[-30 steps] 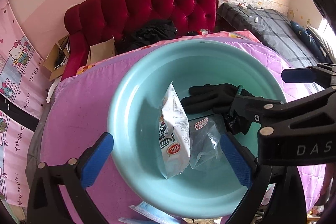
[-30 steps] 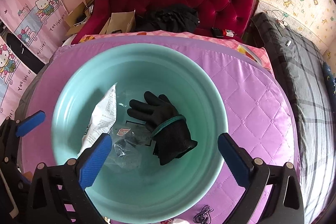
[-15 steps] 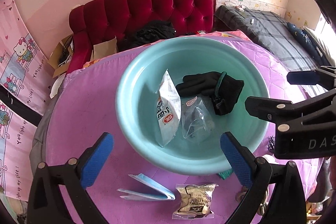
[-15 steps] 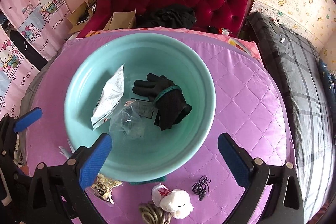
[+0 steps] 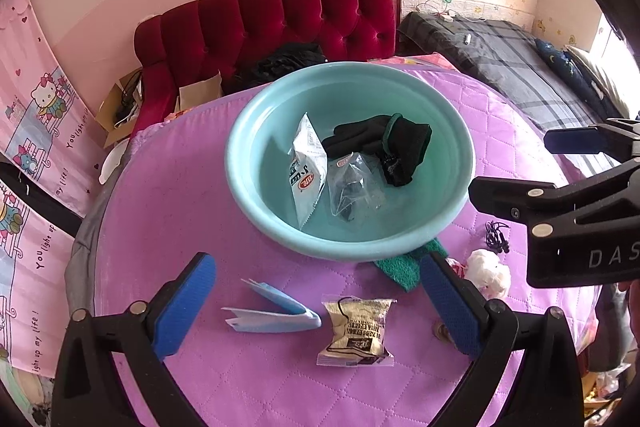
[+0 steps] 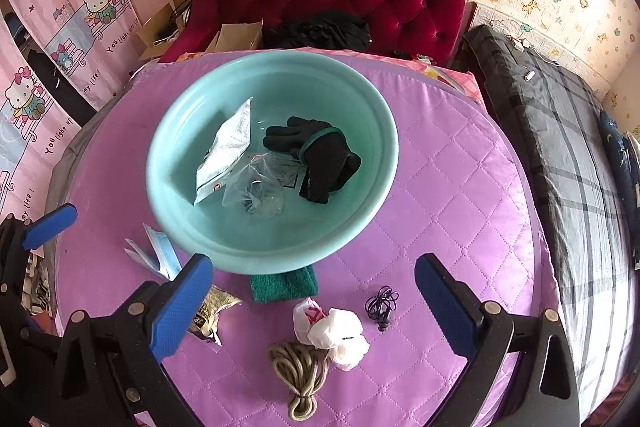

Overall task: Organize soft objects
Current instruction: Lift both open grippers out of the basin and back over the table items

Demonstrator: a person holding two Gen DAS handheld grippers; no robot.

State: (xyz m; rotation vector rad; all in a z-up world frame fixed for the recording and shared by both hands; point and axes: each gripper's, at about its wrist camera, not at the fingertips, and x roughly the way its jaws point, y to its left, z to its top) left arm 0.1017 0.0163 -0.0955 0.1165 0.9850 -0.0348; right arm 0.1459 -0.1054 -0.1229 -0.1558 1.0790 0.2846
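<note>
Pink quilted bedcover [image 6: 460, 187] carries a teal basin [image 6: 176, 131] that already holds a black glove [image 6: 320, 155], a white packet [image 6: 228, 151] and a clear bag [image 6: 256, 187]. Both grippers are empty with fingers wide apart: the left gripper [image 5: 316, 307] hovers over a blue mask [image 5: 272, 311] and a snack pack [image 5: 356, 331], the right gripper [image 6: 316, 307] over a white bag [image 6: 340, 331] and a rope [image 6: 300, 367]. I judge the next step is choosing one loose item, lowering and closing. Compared with one second ago, both grippers have pulled back from the basin, so these items now appear.
</note>
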